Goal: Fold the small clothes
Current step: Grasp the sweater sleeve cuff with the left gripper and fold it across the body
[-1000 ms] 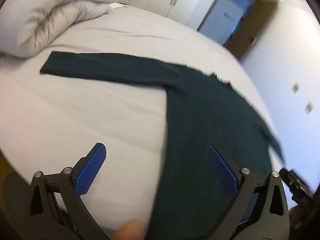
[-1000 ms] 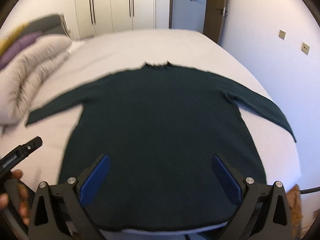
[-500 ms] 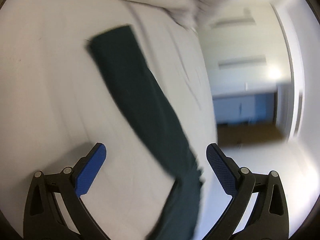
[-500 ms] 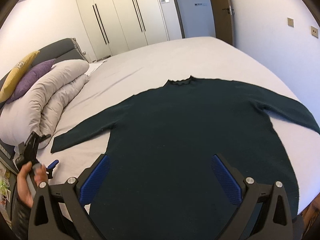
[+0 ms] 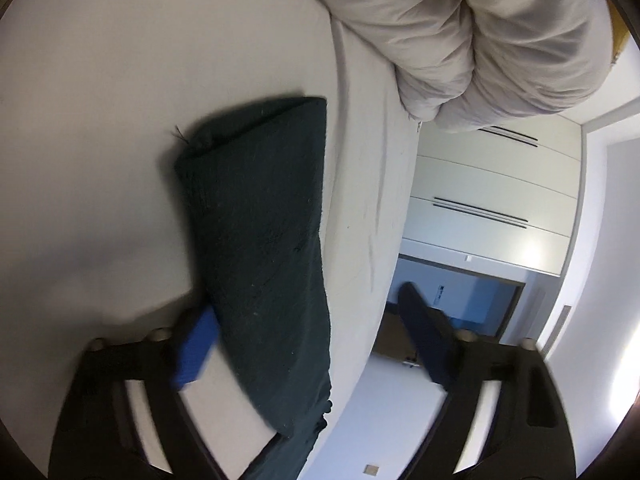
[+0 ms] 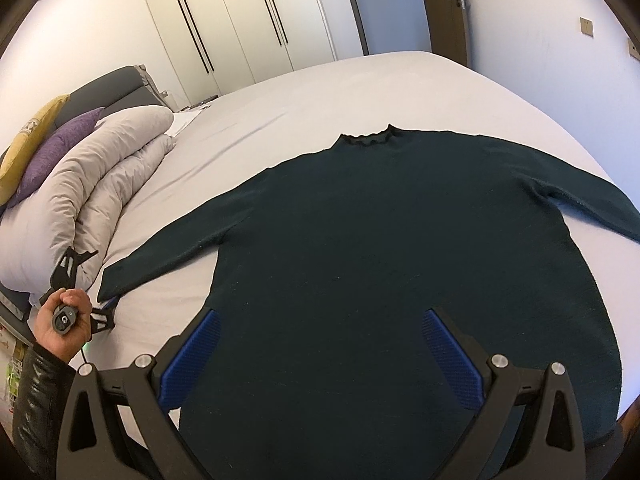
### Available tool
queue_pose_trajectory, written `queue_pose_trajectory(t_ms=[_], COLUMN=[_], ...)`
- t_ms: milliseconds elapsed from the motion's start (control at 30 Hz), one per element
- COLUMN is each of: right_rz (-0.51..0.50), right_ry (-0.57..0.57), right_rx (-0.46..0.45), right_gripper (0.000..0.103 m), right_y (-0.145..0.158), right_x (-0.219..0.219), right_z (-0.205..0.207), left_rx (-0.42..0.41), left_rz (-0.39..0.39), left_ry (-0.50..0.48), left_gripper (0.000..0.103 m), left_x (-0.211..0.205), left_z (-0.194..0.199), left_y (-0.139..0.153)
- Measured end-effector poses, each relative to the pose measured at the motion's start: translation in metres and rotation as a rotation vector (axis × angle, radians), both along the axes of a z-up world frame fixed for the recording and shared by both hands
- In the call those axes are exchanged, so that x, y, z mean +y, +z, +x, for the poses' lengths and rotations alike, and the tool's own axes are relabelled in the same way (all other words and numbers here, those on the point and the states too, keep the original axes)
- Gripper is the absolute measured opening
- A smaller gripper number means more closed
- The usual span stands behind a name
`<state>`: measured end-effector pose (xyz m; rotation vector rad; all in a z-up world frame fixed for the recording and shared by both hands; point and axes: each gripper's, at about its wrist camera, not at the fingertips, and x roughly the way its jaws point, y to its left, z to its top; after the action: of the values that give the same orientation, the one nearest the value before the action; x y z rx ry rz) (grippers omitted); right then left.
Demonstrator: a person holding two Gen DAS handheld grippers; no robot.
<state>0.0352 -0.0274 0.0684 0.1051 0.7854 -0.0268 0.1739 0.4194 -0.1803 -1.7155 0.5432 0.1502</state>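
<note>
A dark green long-sleeved sweater (image 6: 400, 240) lies flat on the bed, neck away from me, sleeves spread out. In the left wrist view its left sleeve (image 5: 260, 240) runs between the fingers, cuff end pointing away. My left gripper (image 5: 312, 344) is open around the sleeve, rolled on its side; it also shows in the right wrist view (image 6: 86, 284) at the cuff. My right gripper (image 6: 320, 356) is open and empty, hovering over the sweater's lower body.
A rolled grey duvet (image 6: 88, 188) lies at the bed's left, close to the cuff, with purple and yellow pillows (image 6: 52, 148) behind. The bed sheet (image 6: 360, 92) is bare beyond the neck. Wardrobes and a door stand behind. The bed's edge is at the right.
My left gripper swung from over the sweater body to the left cuff, rolled sideways and came in close around the sleeve. My right gripper tilted up slightly, still over the lower body.
</note>
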Motion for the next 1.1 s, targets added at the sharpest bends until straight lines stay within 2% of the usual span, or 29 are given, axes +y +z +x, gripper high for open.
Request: queue_pose_trajectory(t_ms=[67,100,133,167,200,267,367,433,533,633,700,767,800,867,1000,1033,1100], right_rz=[0.006,0.006,0.005,0.007,0.011,0.02,0.03,0.046,0.078,0.122,0.143,0.163,0.178,0.229,0.336,0.38,0.459], right_ry=[0.002,0.001,-0.002,-0.003,-0.005,-0.011,-0.022,-0.027,-0.046,-0.084,-0.109,-0.145,-0.161,-0.183,-0.179,-0.162,-0.114], right_rx=[-0.002,-0.005,-0.009,-0.012,-0.017,-0.029,-0.037,-0.04,-0.043,-0.043,-0.042,-0.04,-0.037,-0.021,0.001,0.011,0.039], right_gripper=[0.103,0.103,0.103,0.103,0.103,0.103,0.102,0.1,0.099,0.099,0.098,0.098,0.098,0.098,0.098,0.098,0.098], right_y=[0.0,0.0,0.001,0.001,0.002,0.003,0.002,0.001,-0.001,-0.005,-0.007,-0.009,-0.01,-0.012,-0.016,-0.018,-0.025], right_x=[-0.001,-0.001,-0.002,-0.003,-0.005,-0.01,-0.018,-0.026,-0.041,-0.064,-0.08,-0.1,-0.11,-0.133,-0.17,-0.177,-0.183], right_z=[0.0,0.0,0.0,-0.001,-0.001,-0.003,-0.002,-0.002,-0.002,-0.003,-0.004,-0.002,-0.001,0.006,0.034,0.047,0.076], left_rx=[-0.004,-0.011,-0.02,-0.023,-0.024,-0.016,0.013,0.018,-0.02,-0.087,-0.114,-0.101,-0.084,-0.048,0.01,-0.005,-0.017], left_rz=[-0.021,-0.035,-0.046,-0.049,-0.044,0.013,0.165,0.31,0.544,0.819,1.067,1.367,1.473,1.599,1.752,1.782,1.791], left_ry=[0.009,0.018,0.029,0.038,0.045,0.033,-0.041,-0.132,-0.314,-0.508,-0.666,-0.84,-0.92,-1.007,-1.081,-1.074,-1.075], left_gripper=[0.052,0.047,0.037,0.032,0.031,0.019,0.008,0.008,0.008,0.008,0.008,0.008,0.008,0.008,0.008,0.008,0.008], left_x=[-0.003,-0.003,-0.003,-0.001,0.0,0.0,-0.01,-0.031,-0.09,-0.183,-0.265,-0.355,-0.391,-0.434,-0.464,-0.465,-0.465], left_z=[0.007,0.009,0.008,0.008,0.008,0.01,0.021,0.036,0.074,0.111,0.128,0.134,0.133,0.125,0.104,0.1,0.097], left_y=[-0.002,-0.007,-0.011,-0.014,-0.016,-0.011,0.01,0.039,0.09,0.141,0.161,0.153,0.137,0.105,0.053,0.05,0.049])
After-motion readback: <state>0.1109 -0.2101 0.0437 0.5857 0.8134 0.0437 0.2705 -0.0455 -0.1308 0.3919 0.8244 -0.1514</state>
